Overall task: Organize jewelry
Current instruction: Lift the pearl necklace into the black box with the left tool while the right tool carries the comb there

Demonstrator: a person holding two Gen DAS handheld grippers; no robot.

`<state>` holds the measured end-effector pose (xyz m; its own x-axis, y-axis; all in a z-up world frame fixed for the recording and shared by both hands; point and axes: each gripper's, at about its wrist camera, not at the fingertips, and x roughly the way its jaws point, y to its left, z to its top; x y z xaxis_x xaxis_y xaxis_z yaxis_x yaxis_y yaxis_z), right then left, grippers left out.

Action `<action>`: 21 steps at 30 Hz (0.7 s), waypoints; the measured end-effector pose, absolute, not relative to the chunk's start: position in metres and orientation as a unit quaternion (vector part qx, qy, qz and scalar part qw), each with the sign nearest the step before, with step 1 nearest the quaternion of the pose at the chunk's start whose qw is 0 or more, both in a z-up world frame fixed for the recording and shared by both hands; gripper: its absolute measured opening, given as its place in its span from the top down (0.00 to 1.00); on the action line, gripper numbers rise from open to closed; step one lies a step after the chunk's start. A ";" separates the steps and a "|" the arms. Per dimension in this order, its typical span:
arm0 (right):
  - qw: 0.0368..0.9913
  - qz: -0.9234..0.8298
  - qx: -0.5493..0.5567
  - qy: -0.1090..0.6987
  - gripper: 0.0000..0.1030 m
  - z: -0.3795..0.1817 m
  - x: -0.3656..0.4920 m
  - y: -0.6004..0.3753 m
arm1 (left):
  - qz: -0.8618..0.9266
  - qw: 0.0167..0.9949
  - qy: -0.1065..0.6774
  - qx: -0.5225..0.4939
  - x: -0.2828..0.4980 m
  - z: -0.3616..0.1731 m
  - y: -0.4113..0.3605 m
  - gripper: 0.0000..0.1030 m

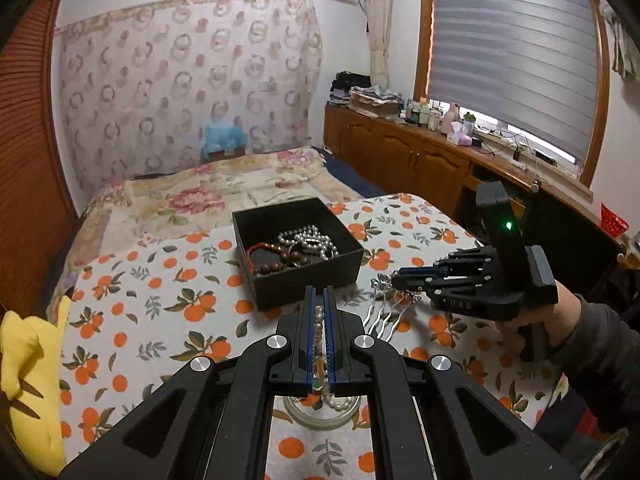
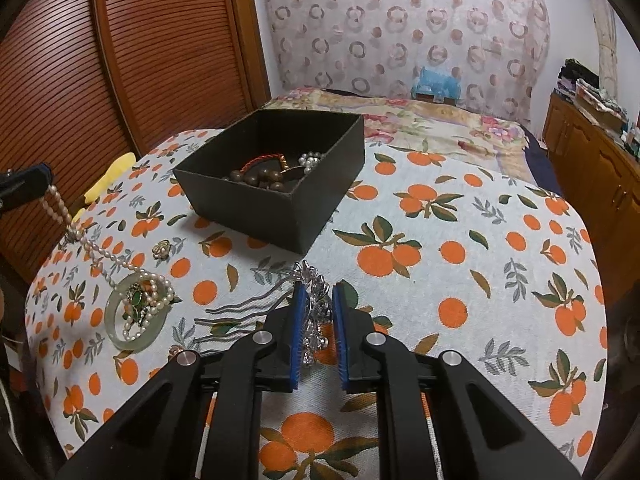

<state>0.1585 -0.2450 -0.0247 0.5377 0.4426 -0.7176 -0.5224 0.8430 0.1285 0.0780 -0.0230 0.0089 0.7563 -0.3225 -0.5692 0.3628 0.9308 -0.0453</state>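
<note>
The left gripper [image 1: 319, 300] is clamped tight on a pearl strand [image 1: 319, 322], which hangs from its tips down to a pale green bangle [image 2: 134, 312] near the tabletop's left edge, where the rest of the pearls lie coiled with a green-stoned piece. The right gripper [image 2: 318, 300] has its jaws narrowly apart around a silver hair comb [image 2: 310, 308] lying near the front middle of the orange-print cloth [image 2: 480, 248]; the pads are not pressing it. A black box [image 2: 280, 208] sits toward the far edge, holding wooden beads [image 2: 256, 180], a red cord and more pearls. A small ring [image 2: 162, 249] lies beside the bangle.
</note>
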 end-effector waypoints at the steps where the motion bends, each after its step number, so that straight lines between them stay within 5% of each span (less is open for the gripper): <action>1: 0.876 0.276 -0.049 0.393 0.86 -0.023 0.158 -0.246 | -0.183 0.937 0.294 0.033 0.078 0.012 -0.023 0.97; 21: 0.889 0.288 -0.057 0.351 0.91 0.022 0.148 -0.240 | -0.177 0.954 0.236 0.055 0.084 0.071 -0.030 0.97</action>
<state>0.1477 -0.2402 0.0216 0.5885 0.4719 -0.6565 -0.5514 0.8281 0.1009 0.0836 -0.0305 0.0706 0.8265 -0.3116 -0.4689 0.3630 0.9316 0.0207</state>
